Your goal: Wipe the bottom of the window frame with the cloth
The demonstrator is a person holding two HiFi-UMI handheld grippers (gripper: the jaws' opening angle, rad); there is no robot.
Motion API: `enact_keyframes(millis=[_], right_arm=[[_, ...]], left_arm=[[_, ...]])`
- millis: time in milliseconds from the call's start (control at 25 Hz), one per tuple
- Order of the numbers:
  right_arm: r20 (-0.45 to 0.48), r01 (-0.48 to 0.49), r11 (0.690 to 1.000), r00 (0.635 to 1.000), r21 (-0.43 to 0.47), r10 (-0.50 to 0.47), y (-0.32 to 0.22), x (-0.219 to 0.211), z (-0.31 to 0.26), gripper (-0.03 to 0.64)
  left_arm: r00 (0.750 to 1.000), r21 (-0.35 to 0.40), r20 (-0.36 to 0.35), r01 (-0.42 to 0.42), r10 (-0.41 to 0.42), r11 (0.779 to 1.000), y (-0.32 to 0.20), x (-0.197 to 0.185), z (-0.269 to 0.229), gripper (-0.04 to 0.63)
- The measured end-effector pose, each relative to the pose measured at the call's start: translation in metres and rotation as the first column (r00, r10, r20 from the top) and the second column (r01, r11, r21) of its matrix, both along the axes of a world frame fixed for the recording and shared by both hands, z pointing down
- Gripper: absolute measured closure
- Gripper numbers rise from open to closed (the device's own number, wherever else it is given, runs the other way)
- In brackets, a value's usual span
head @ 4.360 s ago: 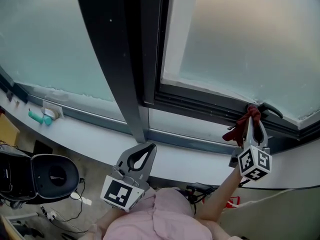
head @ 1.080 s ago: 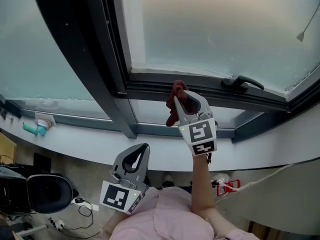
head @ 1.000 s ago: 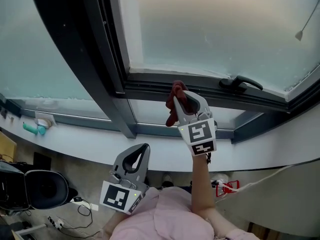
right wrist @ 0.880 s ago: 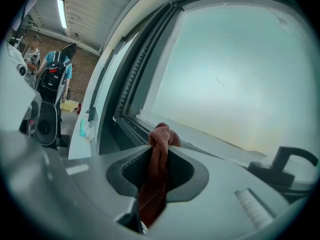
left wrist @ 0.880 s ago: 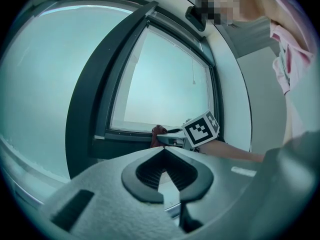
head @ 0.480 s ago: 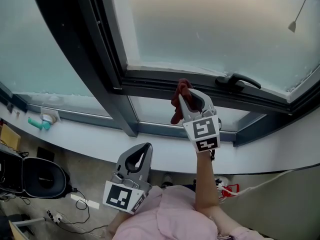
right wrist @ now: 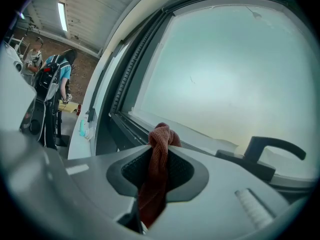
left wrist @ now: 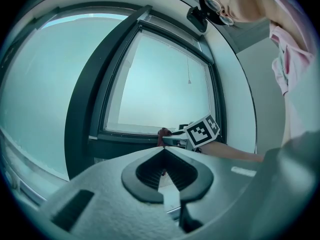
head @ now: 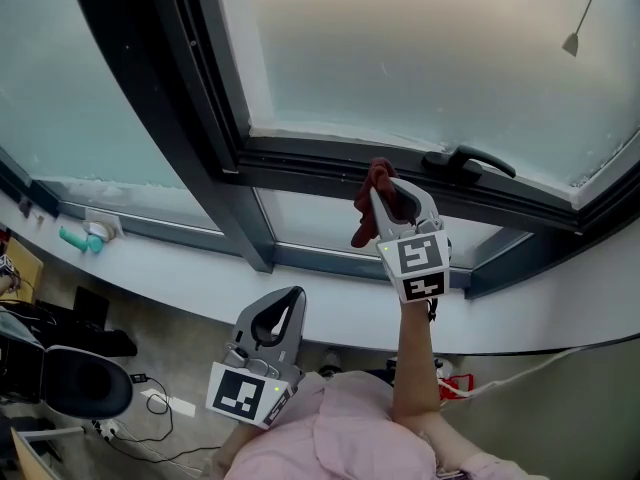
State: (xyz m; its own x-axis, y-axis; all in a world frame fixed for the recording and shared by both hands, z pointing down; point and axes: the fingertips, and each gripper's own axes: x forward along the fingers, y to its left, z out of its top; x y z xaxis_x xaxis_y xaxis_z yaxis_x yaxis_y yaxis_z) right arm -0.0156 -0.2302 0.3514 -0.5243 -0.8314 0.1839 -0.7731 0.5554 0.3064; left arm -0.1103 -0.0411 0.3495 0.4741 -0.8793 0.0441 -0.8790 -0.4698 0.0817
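As R gripper clamps cloth at window frame, wiping stage; next prob. slide to 3 o'clock; L gripper closed, empty

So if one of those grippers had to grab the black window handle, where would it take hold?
Probably on the handle, along its long lever near the free right end, where it stands off the window frame. Come in from the room side, one jaw above the bar, one below. The right gripper is nearest, but it is shut on the cloth.
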Motion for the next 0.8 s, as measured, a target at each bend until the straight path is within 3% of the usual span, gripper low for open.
enact_keyframes(millis=[800], right_arm=[[0.033, -0.041, 0.999, 0.999, 0.000, 0.041, 0.002, 0.051, -0.001, 0.535]], left_arm=[[1.000, 0.000, 0.007, 0.011, -0.011, 1.000, 0.003, 0.026, 0.002, 0.597]])
